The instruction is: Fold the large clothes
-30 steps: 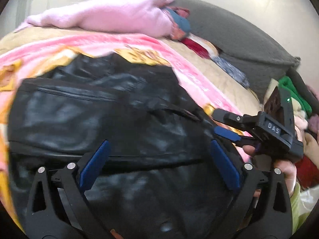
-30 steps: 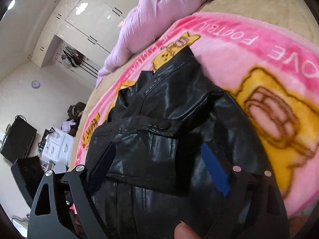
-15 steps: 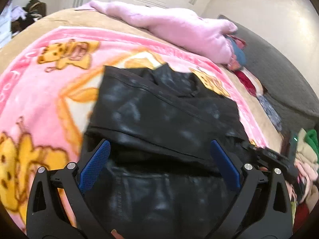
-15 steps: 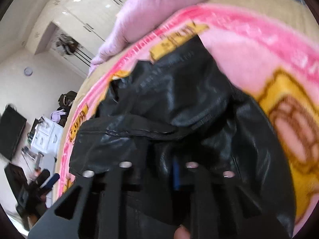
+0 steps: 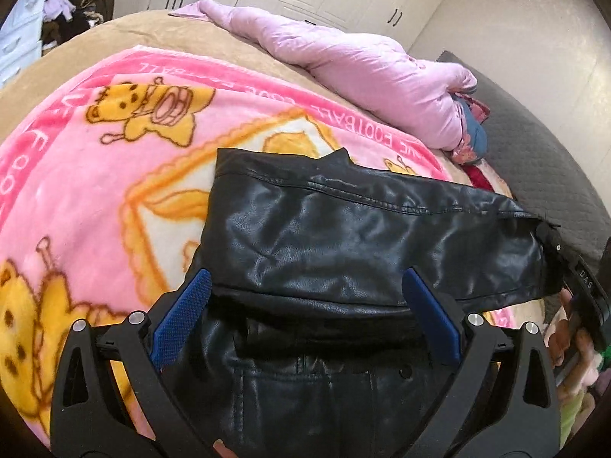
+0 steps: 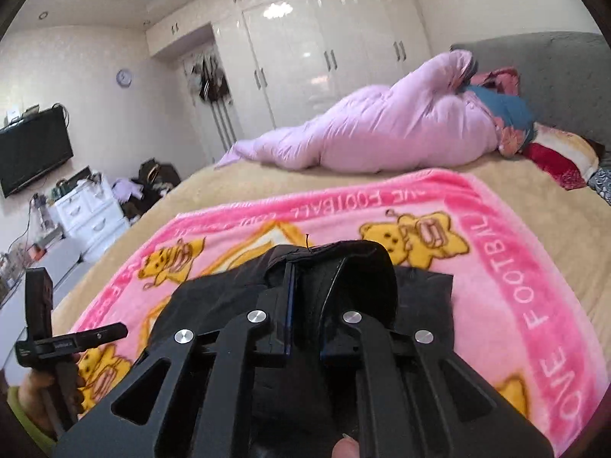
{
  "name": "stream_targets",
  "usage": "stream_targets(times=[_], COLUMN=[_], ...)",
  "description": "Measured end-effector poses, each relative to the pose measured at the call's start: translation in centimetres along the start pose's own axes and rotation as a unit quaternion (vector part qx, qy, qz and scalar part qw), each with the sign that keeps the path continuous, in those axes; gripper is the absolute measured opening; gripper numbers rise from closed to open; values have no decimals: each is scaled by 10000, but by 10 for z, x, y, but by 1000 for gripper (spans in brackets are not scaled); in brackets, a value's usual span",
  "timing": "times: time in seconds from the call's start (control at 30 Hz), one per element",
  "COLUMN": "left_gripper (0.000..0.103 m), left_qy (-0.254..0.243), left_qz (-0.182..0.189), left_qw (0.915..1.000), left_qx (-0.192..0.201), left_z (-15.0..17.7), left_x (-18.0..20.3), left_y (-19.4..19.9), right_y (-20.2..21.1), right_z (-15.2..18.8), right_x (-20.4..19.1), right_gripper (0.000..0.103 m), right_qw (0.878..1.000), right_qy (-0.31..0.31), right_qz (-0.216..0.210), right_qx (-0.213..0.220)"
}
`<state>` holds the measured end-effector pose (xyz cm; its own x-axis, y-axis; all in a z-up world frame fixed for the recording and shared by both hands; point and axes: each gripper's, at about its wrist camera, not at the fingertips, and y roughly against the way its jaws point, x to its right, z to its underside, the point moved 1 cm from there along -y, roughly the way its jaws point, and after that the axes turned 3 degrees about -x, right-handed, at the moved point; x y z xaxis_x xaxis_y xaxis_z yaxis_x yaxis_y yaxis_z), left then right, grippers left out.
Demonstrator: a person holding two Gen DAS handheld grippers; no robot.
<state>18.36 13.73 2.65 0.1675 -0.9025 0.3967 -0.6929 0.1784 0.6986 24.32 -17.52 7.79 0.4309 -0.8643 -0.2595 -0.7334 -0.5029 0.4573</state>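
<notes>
Two blue pads of the left tool (image 5: 305, 316) stand wide apart in the left wrist view, open over a black leather jacket (image 5: 343, 236) with nothing pinched. The jacket lies on a pink cartoon-bear blanket (image 5: 95, 175) spread over the bed (image 5: 114, 34); one part of it stretches to the right, where the right tool (image 5: 550, 236) grips its end. A lilac duvet (image 5: 362, 65) lies bunched near the headboard.

In the right wrist view, the right tool (image 6: 305, 297) is clamped on a raised fold of the jacket (image 6: 343, 263), above the blanket (image 6: 477, 252). The left tool (image 6: 110, 332) shows at the lower left, held in a hand (image 6: 38, 393).
</notes>
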Motion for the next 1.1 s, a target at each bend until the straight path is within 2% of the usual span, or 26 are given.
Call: stream_targets(times=[0.07, 0.17, 0.27, 0.37, 0.57, 0.67, 0.87, 1.1], left_gripper=[94, 94, 94, 94, 94, 93, 94, 93], left_qy=[-129, -311, -437, -585, -955, -967, -909, -1062], left_qz=[-88, -210, -183, -141, -317, -224, -230, -248], left_qw=[9999, 9993, 9988, 9978, 9934, 9925, 9926, 9906], left_qx=[-58, -74, -89, -279, -551, -708, -771, -821], left_z=[-3, -10, -17, -23, -23, -17, -5, -1], left_x=[6, 17, 29, 42, 66, 70, 69, 76], left_y=[-8, -21, -35, -59, -95, -108, -114, -111], right_y=[-6, -18, -25, -28, -33, -37, -34, -25], right_z=[8, 14, 17, 19, 25, 29, 36, 33], right_x=[9, 21, 27, 33, 44, 52, 73, 84], right_gripper=[8, 8, 8, 8, 8, 10, 21, 21], right_qw=[9999, 9994, 9990, 9984, 9973, 9952, 9899, 9890], right_qy=[-116, -248, -290, -394, -474, -732, -1056, -1195], right_qz=[19, 153, 222, 250, 376, 347, 687, 744], right_qx=[41, -172, -240, -322, -424, -544, -656, -455])
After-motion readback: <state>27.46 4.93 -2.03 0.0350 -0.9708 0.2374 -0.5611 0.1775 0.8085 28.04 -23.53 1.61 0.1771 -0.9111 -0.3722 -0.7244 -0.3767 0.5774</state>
